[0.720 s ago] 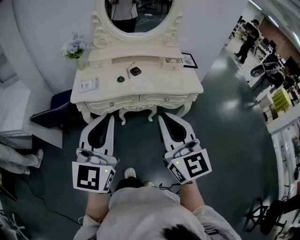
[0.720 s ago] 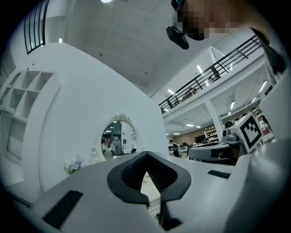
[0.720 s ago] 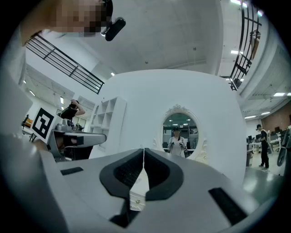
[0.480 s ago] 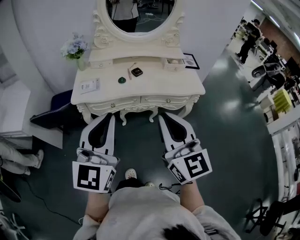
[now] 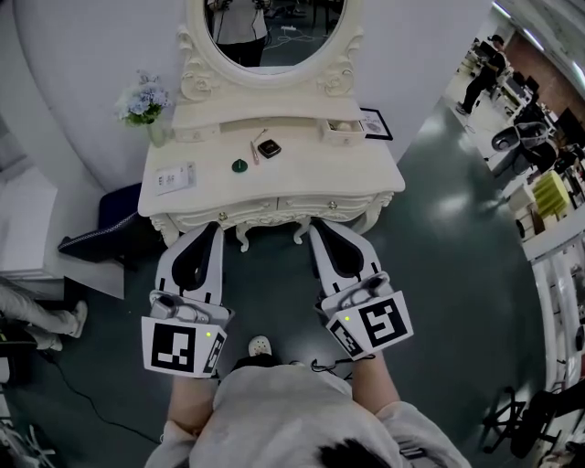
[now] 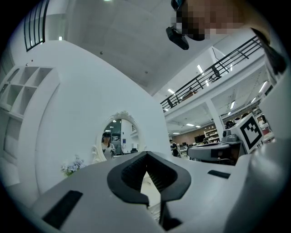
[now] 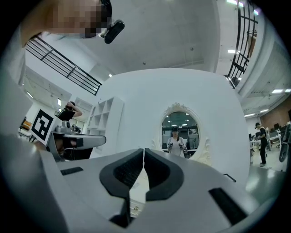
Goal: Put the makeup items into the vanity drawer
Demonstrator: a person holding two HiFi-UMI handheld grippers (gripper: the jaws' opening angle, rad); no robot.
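The cream vanity (image 5: 315, 172) stands ahead under its oval mirror (image 5: 270, 27). On its top lie a small dark compact (image 5: 269, 148), a thin stick-like item (image 5: 255, 146), a small green round item (image 5: 239, 165) and a white flat pack (image 5: 174, 176). Its two front drawers (image 5: 274, 208) are closed. My left gripper (image 5: 211, 230) and right gripper (image 5: 321, 228) hover side by side just short of the vanity's front edge. Both are shut and hold nothing. The closed tips also show in the left gripper view (image 6: 146, 155) and the right gripper view (image 7: 143, 150).
A vase of flowers (image 5: 143, 102) stands at the vanity's back left, a small open box (image 5: 343, 132) and a framed picture (image 5: 375, 123) at its back right. A dark seat (image 5: 102, 239) sits left of the vanity. Office chairs (image 5: 512, 137) and people are far right.
The vanity has slid slightly lower and closer in the head view. Both grippers keep the same pose and stay shut.
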